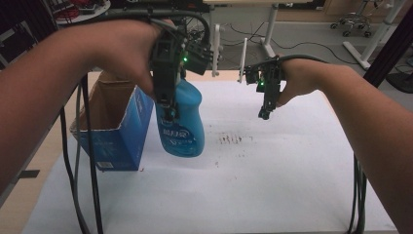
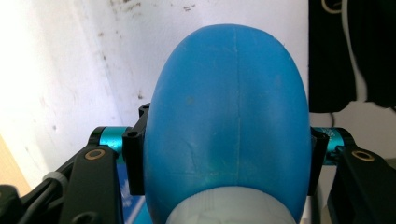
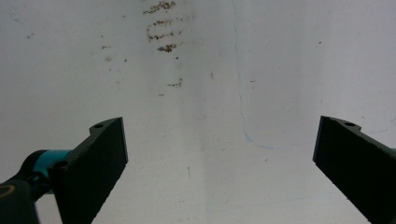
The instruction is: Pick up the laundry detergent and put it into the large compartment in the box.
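Left gripper (image 1: 169, 113) is clamped on a blue bottle (image 1: 181, 122), its two jaws pressing the sides just below the pale cap end, as the left gripper view makes plain: the rounded blue body (image 2: 229, 112) bulges up between the black jaws, and both pads sit flush against it. In the high view the bottle hangs from that gripper, held by its top with its base a little above the white surface (image 1: 272, 185), and its label faces the camera. It hangs just beside an open blue cardboard box (image 1: 114, 129) at the left edge of the surface, close to the box's right wall, though I cannot tell whether the two touch.

Right gripper (image 1: 265, 114) hovers over the middle of the surface, well apart from the bottle, pointing down. Its jaws stand wide apart with nothing between them; the right gripper view looks through the gap at bare white cover marked with a few brown smudges (image 3: 161, 28).

As I judge it, the step in hand is carrying the bottle, most likely to or from the box. If it is bound for the box, the next move calls for raising it until the base clears the rim, shifting it left over the opening, and lowering it straight. The grip needs to stay firm, since the smooth rounded plastic could slip or swing.
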